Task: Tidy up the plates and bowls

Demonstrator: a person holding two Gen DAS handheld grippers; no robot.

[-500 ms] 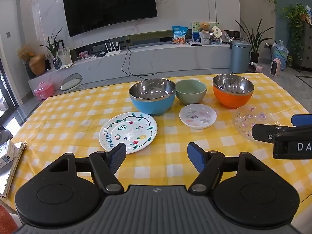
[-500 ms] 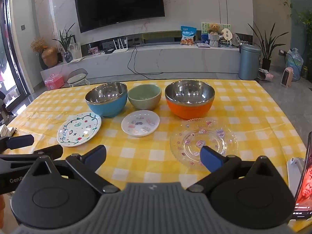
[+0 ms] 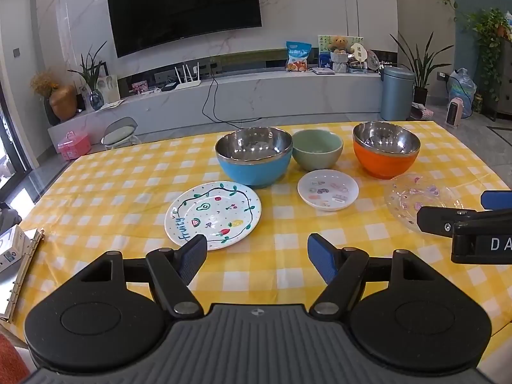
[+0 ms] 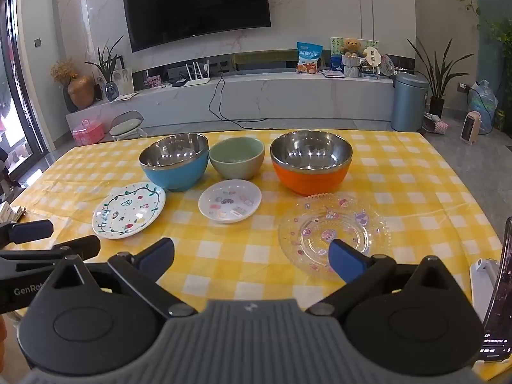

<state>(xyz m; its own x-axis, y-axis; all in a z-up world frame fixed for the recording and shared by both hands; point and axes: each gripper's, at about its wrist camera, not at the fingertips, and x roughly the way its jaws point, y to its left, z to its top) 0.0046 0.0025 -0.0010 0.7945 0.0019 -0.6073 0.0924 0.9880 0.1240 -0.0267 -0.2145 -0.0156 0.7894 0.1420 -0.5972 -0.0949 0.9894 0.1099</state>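
Item count on the table (image 4: 416,172), which has a yellow checked cloth:

- Bowls: three. One blue bowl (image 4: 176,163), one green bowl (image 4: 236,158), one orange bowl (image 4: 312,166).
- Plates: three. One white plate with fruit drawings (image 4: 129,211), one small white dish (image 4: 229,205), one clear glass plate (image 4: 332,230).
- Grippers: two. One left gripper (image 3: 256,257), one right gripper (image 4: 251,256).
- Fingers per gripper: two.
- Phones: one, the phone (image 4: 500,291) at the right edge.
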